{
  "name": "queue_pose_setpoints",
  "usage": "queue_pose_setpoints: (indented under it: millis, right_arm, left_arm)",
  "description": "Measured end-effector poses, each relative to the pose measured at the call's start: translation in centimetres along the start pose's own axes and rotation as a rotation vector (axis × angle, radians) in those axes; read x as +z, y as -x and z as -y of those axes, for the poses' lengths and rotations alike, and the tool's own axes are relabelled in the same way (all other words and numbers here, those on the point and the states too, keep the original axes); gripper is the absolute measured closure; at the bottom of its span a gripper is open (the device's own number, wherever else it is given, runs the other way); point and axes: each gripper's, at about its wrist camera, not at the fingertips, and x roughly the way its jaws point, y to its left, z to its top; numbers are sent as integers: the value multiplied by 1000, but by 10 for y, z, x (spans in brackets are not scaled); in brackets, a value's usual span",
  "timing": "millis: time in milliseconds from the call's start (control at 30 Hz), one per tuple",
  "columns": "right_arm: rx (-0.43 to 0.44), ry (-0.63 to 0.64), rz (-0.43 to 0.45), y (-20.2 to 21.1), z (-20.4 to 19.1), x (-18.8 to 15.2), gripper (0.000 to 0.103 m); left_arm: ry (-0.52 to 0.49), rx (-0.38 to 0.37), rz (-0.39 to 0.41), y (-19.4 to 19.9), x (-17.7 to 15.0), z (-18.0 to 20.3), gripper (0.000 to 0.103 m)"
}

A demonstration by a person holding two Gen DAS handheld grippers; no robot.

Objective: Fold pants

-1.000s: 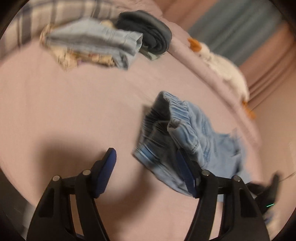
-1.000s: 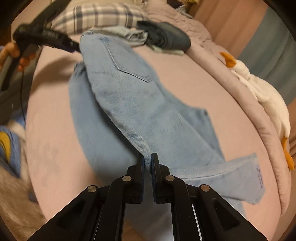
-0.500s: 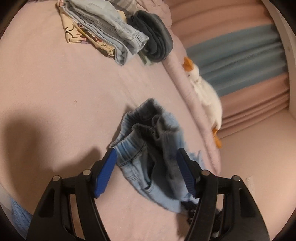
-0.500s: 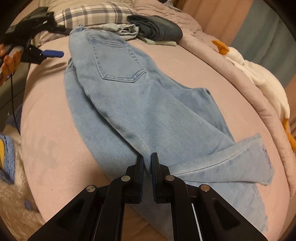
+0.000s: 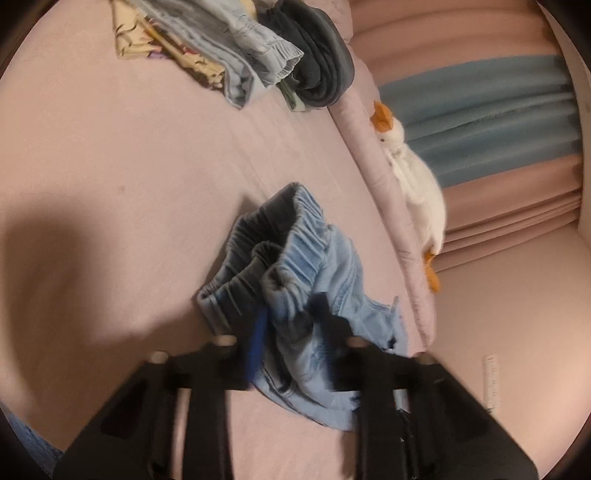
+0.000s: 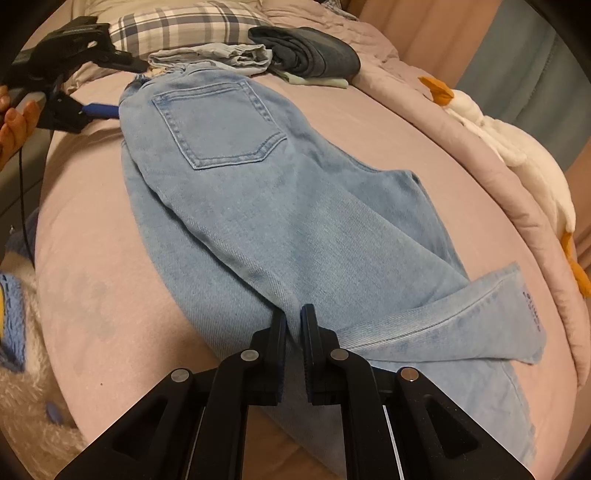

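Observation:
Light blue jeans point(image 6: 258, 192) lie lengthwise on the pink bed point(image 6: 92, 277), back pocket up, one leg end folded across at the right. My right gripper point(image 6: 293, 317) is shut on a ridge of denim at the near leg. At the far end, my left gripper point(image 6: 125, 88) reaches the waistband from the left, held by a person's hand point(image 6: 14, 125). In the left wrist view the gathered elastic waistband point(image 5: 295, 251) bunches up between the blurred fingers. There my left gripper point(image 5: 291, 317) has its jaws closing on that bunch, both pads against the cloth.
Folded clothes point(image 5: 236, 48) and a dark rolled garment point(image 6: 306, 51) lie at the head of the bed by a plaid pillow point(image 6: 177, 22). A white plush goose point(image 6: 517, 162) rests along the right edge. A fluffy blue and white thing point(image 6: 14, 332) sits off the left side.
The left jaws have narrowed from wide apart onto the bunched waistband, and the left view has rolled. The jeans have settled flatter on the bed. The right gripper keeps its pinch.

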Motion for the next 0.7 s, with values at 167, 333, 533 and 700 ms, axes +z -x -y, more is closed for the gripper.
queue_pose_setpoints:
  millis: [167,333,533,700]
  right_arm:
    - [-28,28,14,4,-6,1,95]
    - [-44,69,42,20,-9,0,96]
    - [-31,97,4,10,-18,-10,95]
    - [56,-21,10,20,-1,-8,82]
  left_arm:
    - [-76,75,6,5,-6,10,83]
    - [-150,177,-30,-3,-13,3,78]
    - [-247,333,23,0,-15,12,43]
    - [-371,414,136,22,-19,32,45]
